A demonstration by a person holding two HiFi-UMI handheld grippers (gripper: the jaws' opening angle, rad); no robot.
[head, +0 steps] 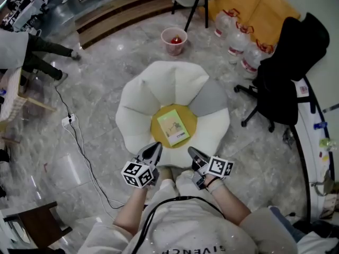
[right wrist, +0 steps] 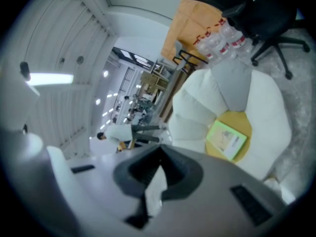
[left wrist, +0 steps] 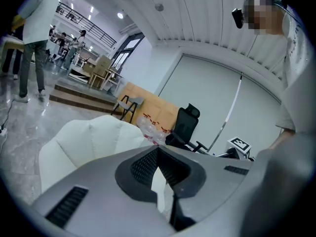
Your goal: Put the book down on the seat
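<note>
A light-green book [head: 172, 127] lies flat on the yellow centre of the flower-shaped seat [head: 143, 97], which has white petals and one grey petal. Nothing touches the book. My left gripper [head: 154, 148] hovers just in front of the seat's near edge, its jaws together and empty. The right gripper [head: 192, 152] hangs beside it, a little to the right, also shut with nothing in it. In the right gripper view the book [right wrist: 226, 139] shows on the yellow centre beyond the closed right gripper [right wrist: 160, 156]. In the left gripper view the left gripper [left wrist: 159, 151] points over the white seat [left wrist: 89, 142].
Behind the seat stands a red-and-white bucket [head: 174, 40]. Water bottles [head: 238, 42] and a black office chair [head: 283, 78] are at the right. A power strip with a cable [head: 69, 121] lies on the marble floor at the left. A person's legs [head: 39, 57] show at the far left.
</note>
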